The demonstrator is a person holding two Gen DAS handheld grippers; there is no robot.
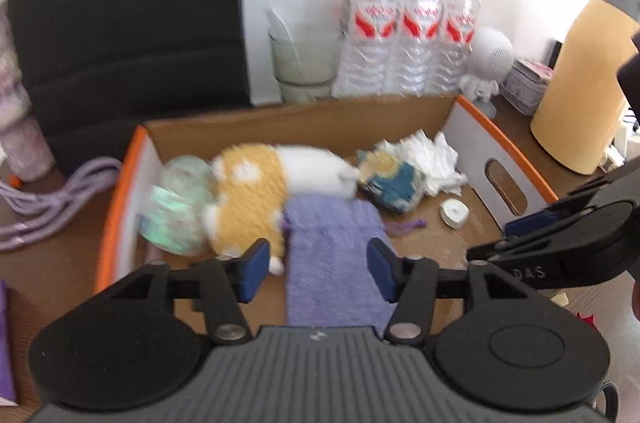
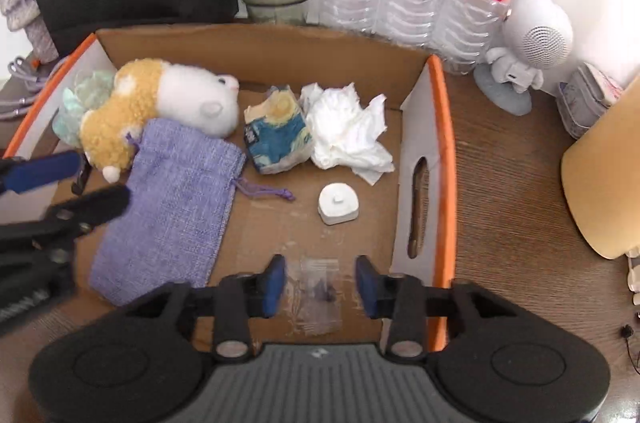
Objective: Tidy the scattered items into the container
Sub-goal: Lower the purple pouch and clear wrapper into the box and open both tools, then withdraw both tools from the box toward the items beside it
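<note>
Cardboard box (image 2: 264,43) holding plush hamster (image 2: 168,103), purple pouch (image 2: 172,207), crumpled tissue (image 2: 348,131), possibly a clear bag (image 2: 320,295); left claw (image 1: 316,271) and right claw (image 2: 320,287) both apart above it.

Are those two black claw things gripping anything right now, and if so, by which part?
Nothing is held. The left gripper is open above the purple pouch, and the right gripper is open above a small clear bag in the cardboard box.
</note>
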